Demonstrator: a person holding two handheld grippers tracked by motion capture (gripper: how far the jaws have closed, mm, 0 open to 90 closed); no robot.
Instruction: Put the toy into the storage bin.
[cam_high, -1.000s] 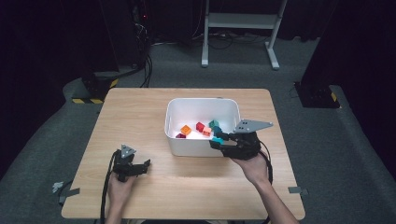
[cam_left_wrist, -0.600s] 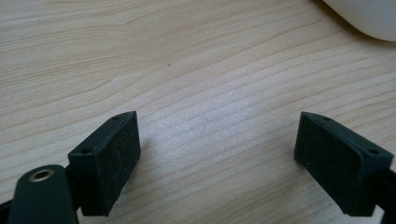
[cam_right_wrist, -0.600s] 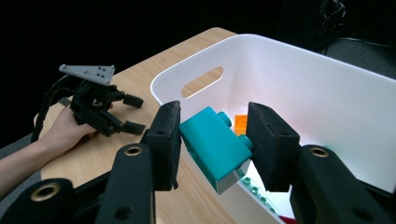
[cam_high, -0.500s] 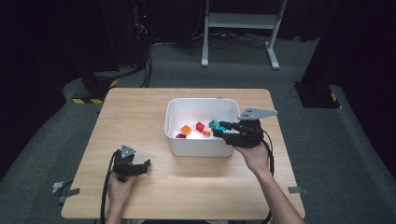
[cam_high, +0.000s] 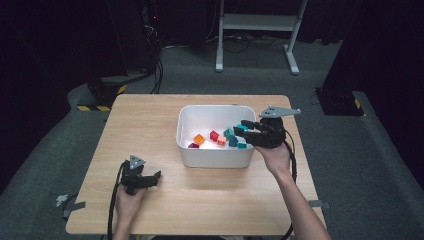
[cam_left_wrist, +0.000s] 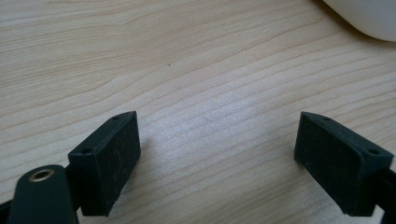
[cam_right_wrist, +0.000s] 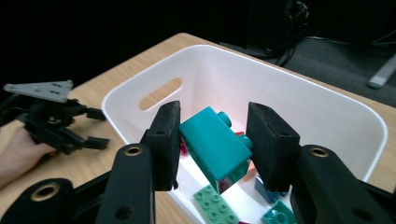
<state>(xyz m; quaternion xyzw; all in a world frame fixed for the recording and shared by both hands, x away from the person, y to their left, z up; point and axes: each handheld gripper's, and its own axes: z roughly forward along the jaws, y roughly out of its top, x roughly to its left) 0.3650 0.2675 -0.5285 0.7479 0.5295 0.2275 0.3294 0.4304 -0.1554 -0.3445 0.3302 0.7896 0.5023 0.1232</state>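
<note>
A teal brick (cam_right_wrist: 215, 140) is clamped between the jaws of the right gripper (cam_right_wrist: 214, 140), held tilted above the inside of the white bin (cam_right_wrist: 322, 107). Below the jaws, a green plate (cam_right_wrist: 212, 204) and other bricks are seen on the bin floor. The left gripper (cam_left_wrist: 217, 154) is held spread wide over the bare wooden table (cam_left_wrist: 187, 70), with nothing between its pads, well apart from the bin.

Around the work
A light wooden bench (cam_high: 150, 125) stood on grey carpet (cam_high: 60, 150); behind it were a white stand's legs (cam_high: 256, 22), black cables (cam_high: 159, 65) and yellow-black hazard tape (cam_high: 102, 107).
</note>
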